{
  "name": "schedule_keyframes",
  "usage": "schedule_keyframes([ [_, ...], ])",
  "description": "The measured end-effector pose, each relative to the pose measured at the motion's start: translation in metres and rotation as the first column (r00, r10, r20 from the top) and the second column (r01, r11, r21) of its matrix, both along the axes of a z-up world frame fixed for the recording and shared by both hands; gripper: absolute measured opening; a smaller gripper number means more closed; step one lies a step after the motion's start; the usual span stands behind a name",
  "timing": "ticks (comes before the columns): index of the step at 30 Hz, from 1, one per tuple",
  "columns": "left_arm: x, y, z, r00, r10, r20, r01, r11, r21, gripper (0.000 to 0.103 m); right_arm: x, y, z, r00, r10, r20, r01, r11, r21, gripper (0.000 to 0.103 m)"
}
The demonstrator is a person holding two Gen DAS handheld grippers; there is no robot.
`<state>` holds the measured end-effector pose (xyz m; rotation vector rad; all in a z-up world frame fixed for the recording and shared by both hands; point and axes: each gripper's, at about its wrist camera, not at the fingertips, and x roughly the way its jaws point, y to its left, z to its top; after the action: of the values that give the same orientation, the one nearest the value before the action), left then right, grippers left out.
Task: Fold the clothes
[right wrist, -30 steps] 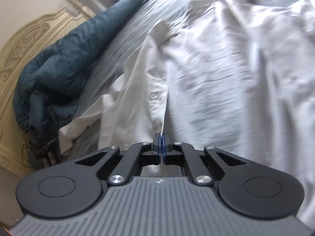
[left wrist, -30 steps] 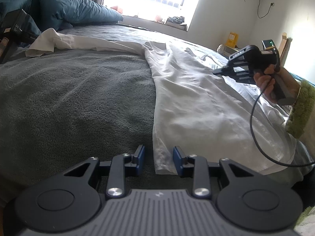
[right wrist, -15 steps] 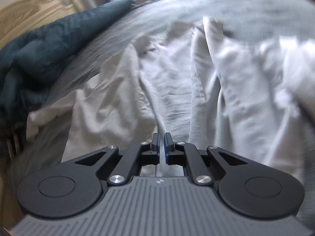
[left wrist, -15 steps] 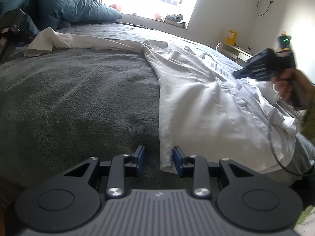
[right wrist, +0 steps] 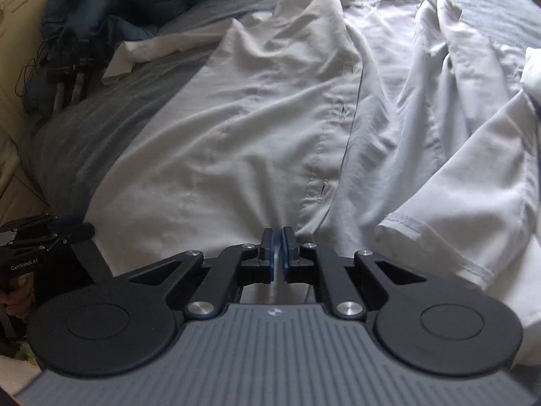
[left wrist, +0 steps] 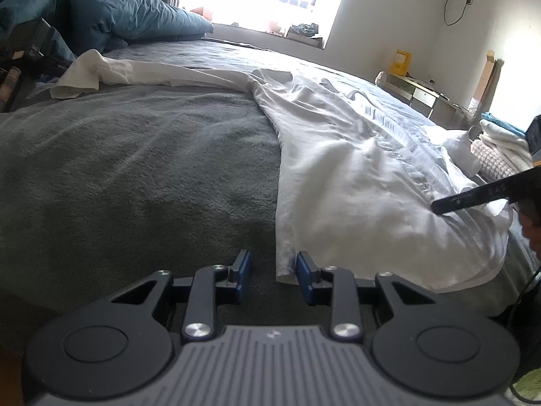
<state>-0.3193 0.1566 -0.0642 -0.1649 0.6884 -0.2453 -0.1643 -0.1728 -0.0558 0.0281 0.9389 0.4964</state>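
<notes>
Right now a white shirt point(right wrist: 270, 108) lies spread out on the grey bed point(left wrist: 135, 169), front side up, with its collar far away at 12 o'clock in the right view. One sleeve stretches off toward 10 o'clock, near the blue quilt point(left wrist: 111, 10). The other sleeve lies bent over the shirt at 3 o'clock.

The right gripper point(right wrist: 277, 237) sits low at the bottom hem, close to the button strip. Its jaws are nearly together, and a thin bit of white cloth seems to be pinched between them. Holding the hem there probably keeps the shirt flat and pulled straight.

The left gripper point(left wrist: 273, 272) waits at the shirt's bottom corner, at 6 o'clock in its own view. Its jaws are apart, one on each side of the corner edge, and they hold nothing. It looks ready to close on that corner, so both bottom ends could be held at once.

The shirt is still wrinkled, with no neat fold showing yet. It could be getting smoothed for folding, or getting its side turned in; the pictures do not settle which.
</notes>
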Motion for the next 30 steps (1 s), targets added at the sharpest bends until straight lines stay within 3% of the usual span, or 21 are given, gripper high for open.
schedule_keyframes([
  [5, -0.008, 0.012, 0.024, 0.997, 0.024, 0.067, -0.022, 0.999, -0.044, 0.035, -0.005, 0.012, 0.039, 0.983, 0.060, 0.176, -0.058, 0.998, -0.015, 0.005],
  [10, 0.018, 0.012, 0.038, 0.994, 0.016, 0.110, -0.005, 0.995, -0.099, 0.035, 0.002, 0.031, 0.065, 0.946, 0.114, 0.302, -0.109, 0.993, -0.033, 0.005],
  [18, 0.056, 0.002, 0.004, 0.999, -0.036, 0.028, 0.039, 0.992, -0.120, 0.033, 0.089, 0.100, 0.067, 0.934, 0.184, 0.308, -0.171, 0.983, -0.066, 0.008],
  [22, 0.052, 0.005, -0.007, 0.998, -0.053, 0.036, 0.058, 0.989, -0.137, 0.033, 0.133, 0.135, 0.068, 0.926, 0.218, 0.310, -0.202, 0.976, -0.083, 0.027],
  [25, 0.049, 0.009, -0.010, 0.997, -0.061, 0.039, 0.067, 0.985, -0.159, 0.032, 0.169, 0.163, 0.066, 0.919, 0.242, 0.311, -0.218, 0.970, -0.111, 0.031],
  [27, 0.045, 0.013, -0.008, 0.997, -0.067, 0.043, 0.073, 0.984, -0.165, 0.031, 0.195, 0.177, 0.062, 0.934, 0.212, 0.287, -0.185, 0.976, -0.118, 0.031],
  [30, 0.042, 0.026, 0.003, 0.996, -0.056, 0.064, 0.068, 0.979, -0.194, 0.031, 0.211, 0.165, 0.066, 0.966, 0.121, 0.228, -0.120, 0.993, -0.020, 0.031],
])
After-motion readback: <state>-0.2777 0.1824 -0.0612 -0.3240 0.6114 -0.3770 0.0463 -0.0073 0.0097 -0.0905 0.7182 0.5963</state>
